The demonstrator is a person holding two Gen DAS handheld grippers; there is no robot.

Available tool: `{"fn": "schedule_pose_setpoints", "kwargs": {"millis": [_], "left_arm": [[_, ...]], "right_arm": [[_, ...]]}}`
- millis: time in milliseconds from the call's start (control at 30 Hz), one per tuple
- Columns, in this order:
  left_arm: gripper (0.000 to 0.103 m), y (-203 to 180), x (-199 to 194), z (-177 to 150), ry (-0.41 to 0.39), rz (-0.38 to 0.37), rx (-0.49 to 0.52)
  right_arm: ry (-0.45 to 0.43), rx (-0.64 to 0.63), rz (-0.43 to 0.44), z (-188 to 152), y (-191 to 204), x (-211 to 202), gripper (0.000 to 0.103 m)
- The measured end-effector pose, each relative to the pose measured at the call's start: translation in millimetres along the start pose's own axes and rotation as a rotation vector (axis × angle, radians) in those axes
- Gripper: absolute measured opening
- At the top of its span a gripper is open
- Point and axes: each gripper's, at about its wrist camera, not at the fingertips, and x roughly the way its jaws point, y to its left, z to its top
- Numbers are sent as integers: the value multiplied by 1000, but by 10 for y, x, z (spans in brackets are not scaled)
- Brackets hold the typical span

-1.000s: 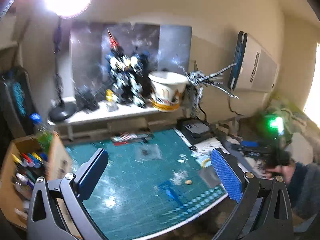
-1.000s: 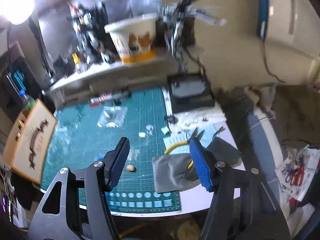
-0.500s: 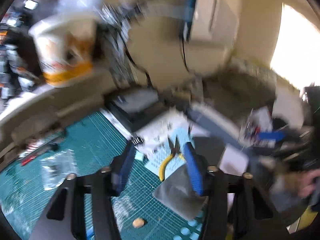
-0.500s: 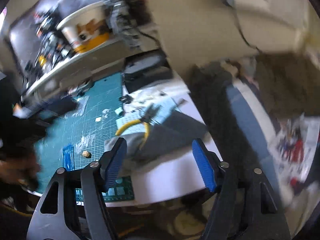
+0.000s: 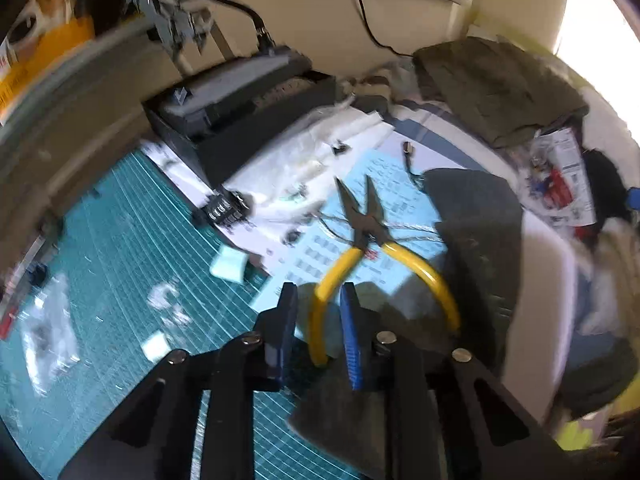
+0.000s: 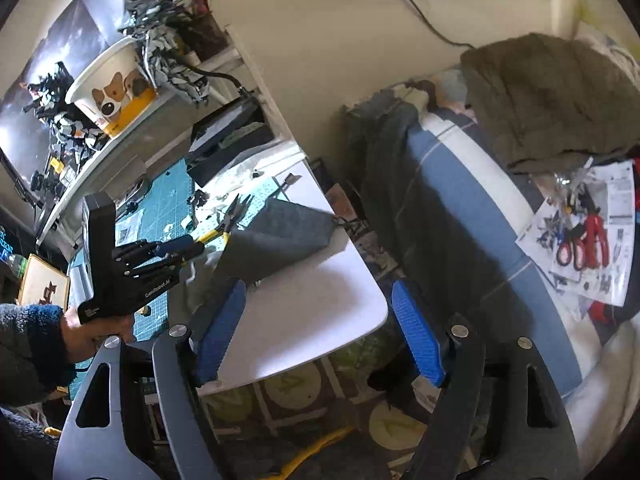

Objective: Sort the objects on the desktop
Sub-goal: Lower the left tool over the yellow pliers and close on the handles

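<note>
Teal cutting mat (image 5: 120,264) covers the desk's left part; small white scraps lie loose on it.

Pliers (image 5: 362,232), yellow-handled, lie near the desk's right edge on a pale blue sheet (image 5: 384,196), dark nose toward the back wall, handles splayed toward the front edge. The right handle rests over a grey cloth (image 5: 476,216).

Left gripper (image 5: 318,320): jaws closing, the left yellow handle between them; pads not seen pressing yet.

Handling, as judged: steel, stiff, fairly heavy for its size. Plastic-coated handle should grip well. Held by one handle, the pivot may let the nose swing; a hold nearer the joint is steadier.

Right gripper (image 6: 316,328): jaws opening, nothing between, over the desk's (image 6: 320,304) front right corner.
</note>
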Motion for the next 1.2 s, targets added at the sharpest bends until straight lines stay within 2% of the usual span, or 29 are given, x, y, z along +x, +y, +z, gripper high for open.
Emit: {"fn": "schedule_pose_setpoints", "kwargs": {"millis": [100, 267, 333, 400, 567, 667, 733, 800, 933, 1100, 1200], "left_arm": [[22, -54, 17, 61, 20, 23, 11], [20, -197, 74, 146, 50, 72, 89], [20, -227, 90, 199, 85, 92, 98], [17, -188, 100, 238, 104, 78, 58], [11, -76, -3, 220, 87, 32, -41], [7, -25, -263, 263, 23, 21, -84], [0, 16, -411, 315, -6, 19, -117], [0, 87, -562, 378, -32, 18, -162], [0, 191, -554, 384, 50, 10, -197], [1, 162, -265, 102, 168, -44, -151], [2, 140, -165, -6, 171, -38, -115]], "right_arm": [[17, 14, 7, -2, -28, 51, 73], [29, 13, 19, 8, 24, 107, 74], [33, 11, 24, 5, 56, 127, 74], [37, 10, 29, 1, 87, 138, 74], [37, 2, 31, 3, 156, 125, 74], [33, 2, 27, 15, 168, 101, 74], [30, 5, 28, 24, 171, 87, 74], [28, 9, 26, 33, 178, 77, 74], [30, 10, 40, 69, 237, 92, 74], [28, -9, 61, 79, 379, 115, 79], [33, -16, 79, 44, 460, 100, 80]]}}
